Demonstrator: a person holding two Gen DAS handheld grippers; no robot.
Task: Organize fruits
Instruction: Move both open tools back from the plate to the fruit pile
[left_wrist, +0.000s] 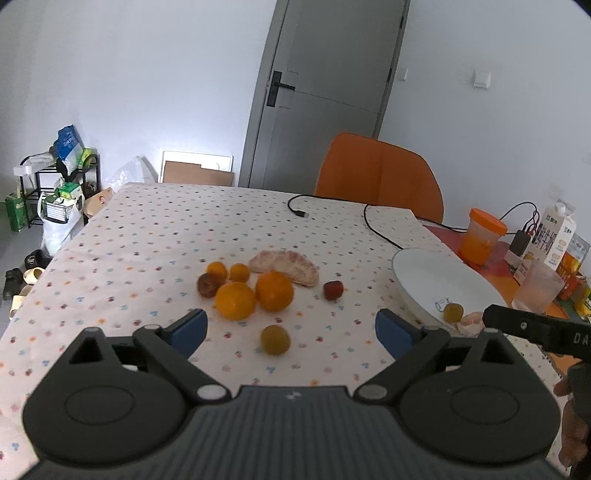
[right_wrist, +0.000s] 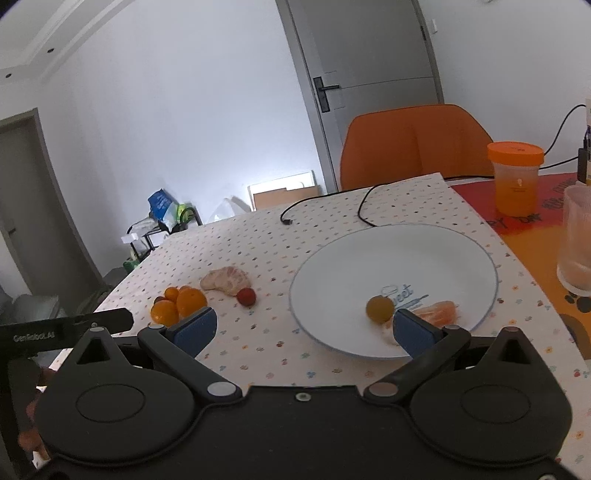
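We count two pieces on the white plate (right_wrist: 458, 254) already: a yellow-green fruit (right_wrist: 379, 308) and peeled segments (right_wrist: 439, 313). Left of the plate, the oranges (left_wrist: 274, 290), pomelo piece (left_wrist: 286, 266) and small fruits await us. Our left gripper (left_wrist: 291, 330) and right gripper (right_wrist: 306, 328) both gape empty.

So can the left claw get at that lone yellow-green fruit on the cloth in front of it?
Probably yes. The left claw is open and empty, and the yellow-green fruit lies alone on the tablecloth just ahead, apart from the oranges.
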